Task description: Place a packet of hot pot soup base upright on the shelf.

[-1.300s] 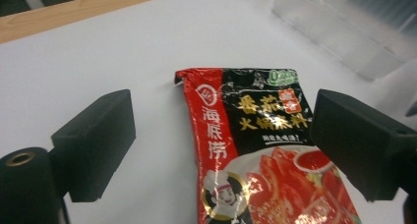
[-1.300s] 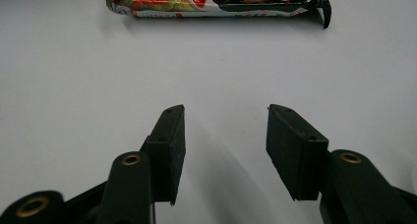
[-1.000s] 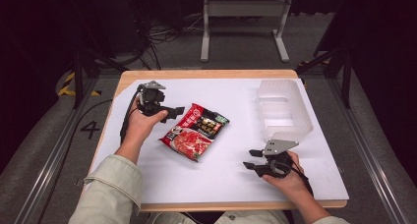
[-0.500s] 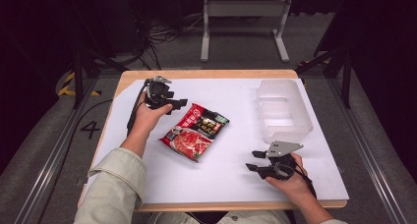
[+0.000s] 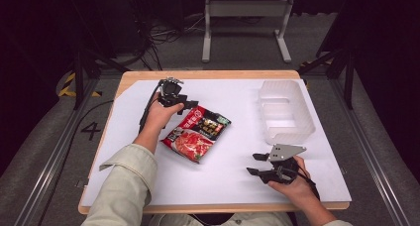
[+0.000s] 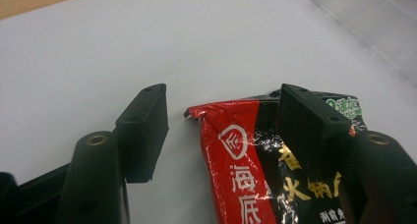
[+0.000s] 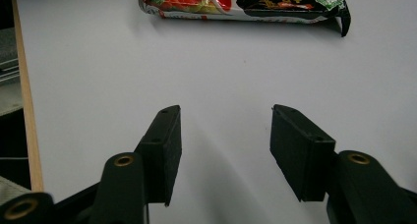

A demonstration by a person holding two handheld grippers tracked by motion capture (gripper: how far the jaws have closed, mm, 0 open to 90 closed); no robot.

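Note:
A red and black food packet (image 5: 197, 133) lies flat on the white sheet, left of the middle. My left gripper (image 5: 190, 106) is at the packet's far top corner. In the left gripper view (image 6: 223, 116) its jaws have just been closing and that corner of the packet (image 6: 236, 150) lies between them; the left pad (image 6: 145, 130) stands clear of it. My right gripper (image 5: 253, 164) rests near the front edge at the right, pointing left. Its jaws (image 7: 225, 135) have just been opening, with bare sheet between them and the packet (image 7: 236, 3) farther off.
A clear plastic bin (image 5: 285, 112) stands at the back right of the table, and its corner (image 6: 373, 17) also appears in the left gripper view. The white sheet covers a wooden table (image 5: 208, 75). Dark floor, cables and a metal stand lie beyond.
My left hand has moved down and to the right onto the packet's top corner, and its jaws have narrowed. The right hand has stayed in place.

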